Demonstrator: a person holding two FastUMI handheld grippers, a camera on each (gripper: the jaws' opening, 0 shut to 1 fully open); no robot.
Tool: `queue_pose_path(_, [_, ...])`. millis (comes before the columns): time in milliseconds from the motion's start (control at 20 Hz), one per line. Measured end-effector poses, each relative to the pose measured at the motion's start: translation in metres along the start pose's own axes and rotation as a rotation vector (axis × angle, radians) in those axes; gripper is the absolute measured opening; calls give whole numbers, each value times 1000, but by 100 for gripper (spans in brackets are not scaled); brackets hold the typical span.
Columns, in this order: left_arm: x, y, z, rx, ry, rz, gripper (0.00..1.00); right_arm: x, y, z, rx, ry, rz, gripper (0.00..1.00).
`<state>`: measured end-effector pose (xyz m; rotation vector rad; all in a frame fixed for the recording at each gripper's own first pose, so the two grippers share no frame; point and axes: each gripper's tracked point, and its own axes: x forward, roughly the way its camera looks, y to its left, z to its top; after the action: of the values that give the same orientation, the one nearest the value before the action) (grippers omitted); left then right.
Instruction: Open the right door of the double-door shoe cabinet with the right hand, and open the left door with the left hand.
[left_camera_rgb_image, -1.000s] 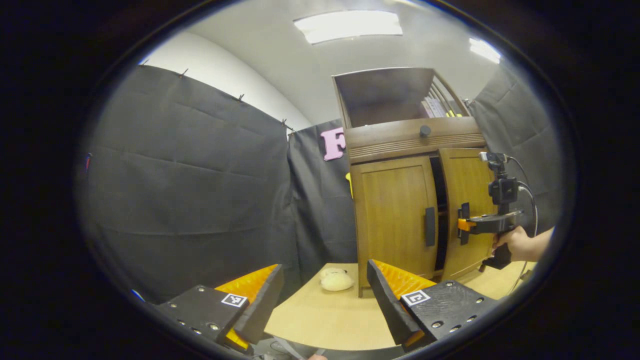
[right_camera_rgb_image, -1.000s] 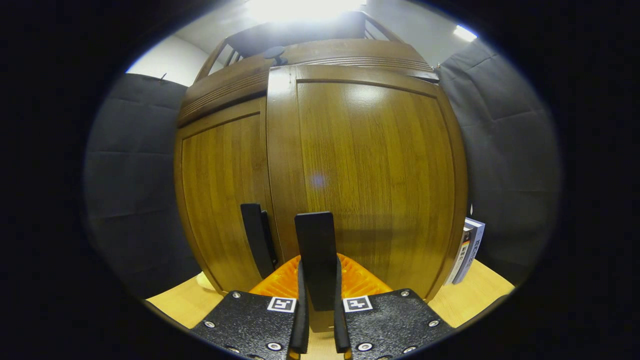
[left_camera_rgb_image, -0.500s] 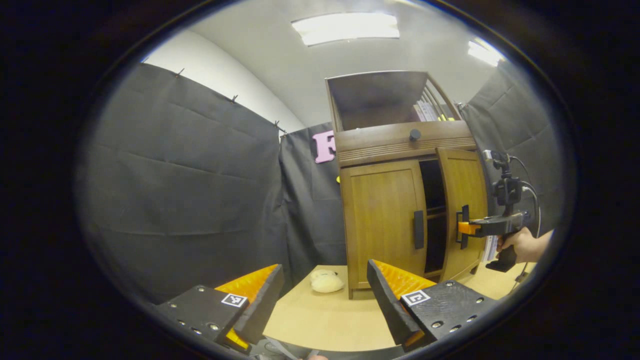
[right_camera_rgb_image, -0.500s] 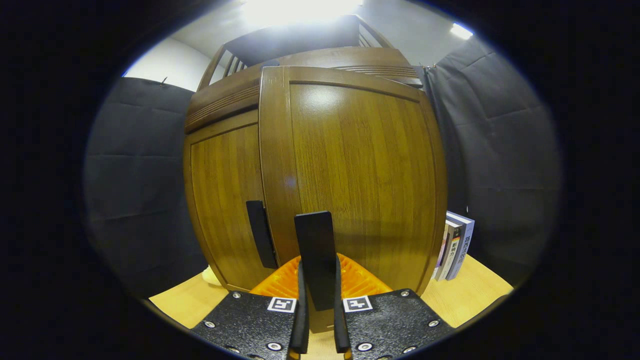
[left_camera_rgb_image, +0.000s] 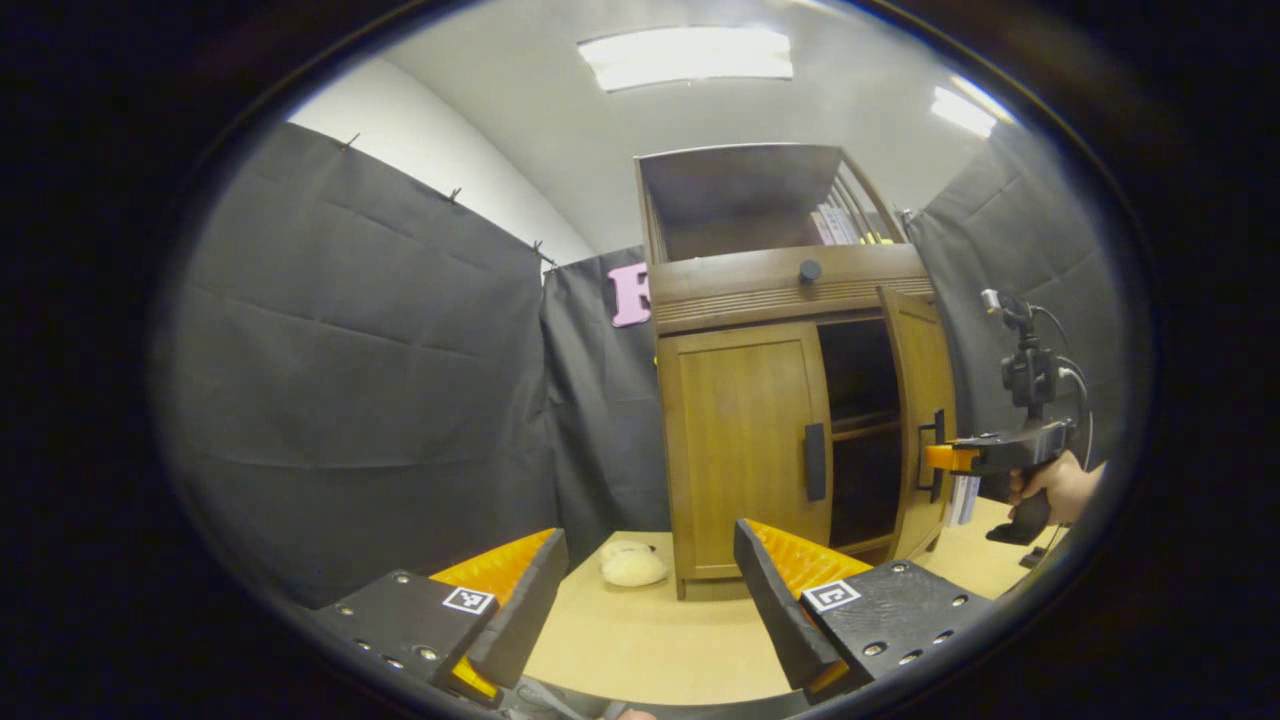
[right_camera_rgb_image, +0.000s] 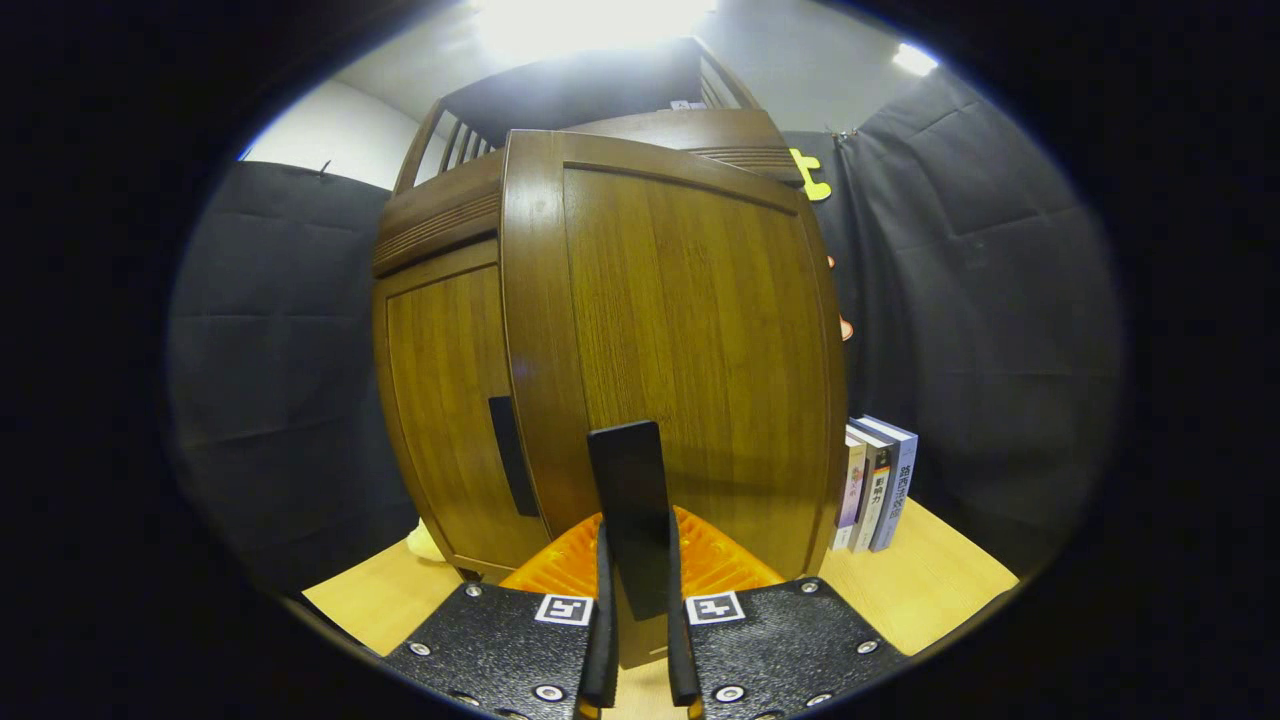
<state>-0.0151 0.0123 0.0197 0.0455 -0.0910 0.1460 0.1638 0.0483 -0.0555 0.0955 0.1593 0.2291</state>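
The wooden shoe cabinet (left_camera_rgb_image: 790, 290) stands on a light table (left_camera_rgb_image: 640, 640). Its left door (left_camera_rgb_image: 740, 450) is closed, with a dark handle (left_camera_rgb_image: 815, 462) near its inner edge. The right door (left_camera_rgb_image: 925, 390) stands swung out, baring dark shelves inside. My right gripper (left_camera_rgb_image: 932, 458), held by a hand (left_camera_rgb_image: 1060, 485), is shut on that door's handle (left_camera_rgb_image: 936, 450). In the right gripper view the right door (right_camera_rgb_image: 690, 330) is close ahead and its handle (right_camera_rgb_image: 630, 500) is clamped by my right gripper (right_camera_rgb_image: 637, 570). The left door (right_camera_rgb_image: 450, 400) stays closed behind it. My left gripper (left_camera_rgb_image: 640, 600) hangs open and empty, well short of the cabinet.
A cream plush lump (left_camera_rgb_image: 630, 565) lies on the table at the cabinet's left foot. Several upright books (right_camera_rgb_image: 875, 485) stand to the right of the cabinet. More books (left_camera_rgb_image: 840, 222) stand on the open top shelf. Black cloth walls close in the booth.
The right door has swung farther open, pulled by the right gripper on its handle. The cabinet has drifted left in the left gripper view, whose gripper stays open.
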Motion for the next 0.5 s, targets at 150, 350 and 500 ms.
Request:
queue_pose_path(150, [1, -2, 0, -1, 3, -22, 95, -13, -11, 0, 7, 1, -17, 20])
queue_pose_path(350, [2, -5, 0, -1, 9, -47, 94, -31, -30, -2, 15, -5, -56, 19])
queue_pose_path(500, [4, -6, 1, -11, 9, -74, 95, -42, -39, 1, 7, -10, -61, 17])
